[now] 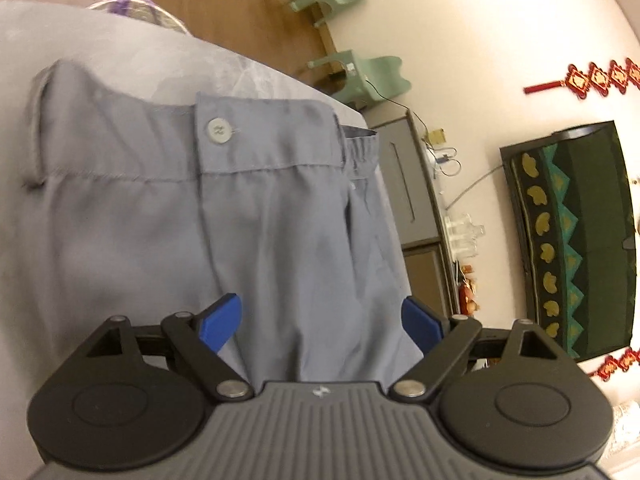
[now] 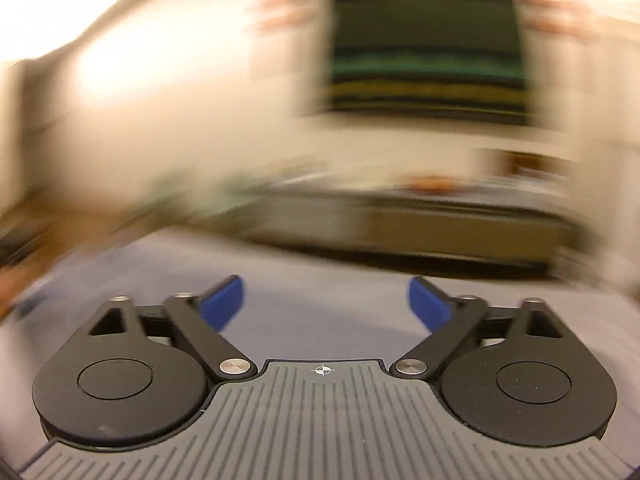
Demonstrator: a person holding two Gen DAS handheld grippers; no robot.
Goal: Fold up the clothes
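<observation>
Grey trousers (image 1: 168,216) lie flat on a grey-covered table (image 1: 120,40), waistband away from me, with a white button (image 1: 218,130) done up at the fly. My left gripper (image 1: 322,322) hovers over the trouser front, jaws wide apart, its blue fingers (image 1: 222,326) holding nothing. The right wrist view is heavily motion-blurred. My right gripper (image 2: 324,304) is open over a bluish-grey surface (image 2: 320,272), and nothing sits between its blue fingers (image 2: 428,306).
Two pale green chairs (image 1: 360,76) stand on a brown floor (image 1: 240,8) beyond the table. A low cabinet (image 1: 404,184) with small items runs along the wall. A dark wall hanging (image 1: 576,240) and red ornaments (image 1: 592,78) decorate the wall.
</observation>
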